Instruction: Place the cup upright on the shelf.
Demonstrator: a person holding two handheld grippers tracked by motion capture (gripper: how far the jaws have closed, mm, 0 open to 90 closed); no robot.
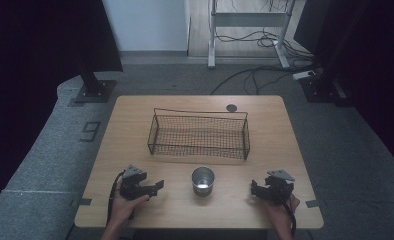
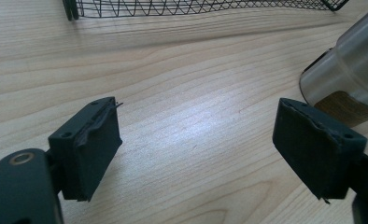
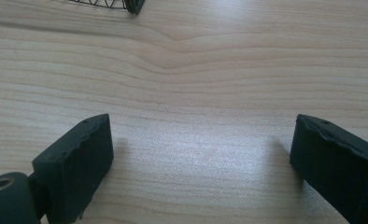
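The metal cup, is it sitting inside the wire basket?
No, the metal cup stands on the table in front of the wire basket.

Two handheld black claws, one in each bare hand, no sleeves visible. The left claw (image 1: 159, 186) and right claw (image 1: 253, 189) are blocky black assemblies, each topped by a grey three-cornered plate and trailing a black cable. Seen close in the gripper views, each jaw ends in a thick rectangular black pad with ragged edges and small screw holes; a brass-ringed pivot sits at the lower left.
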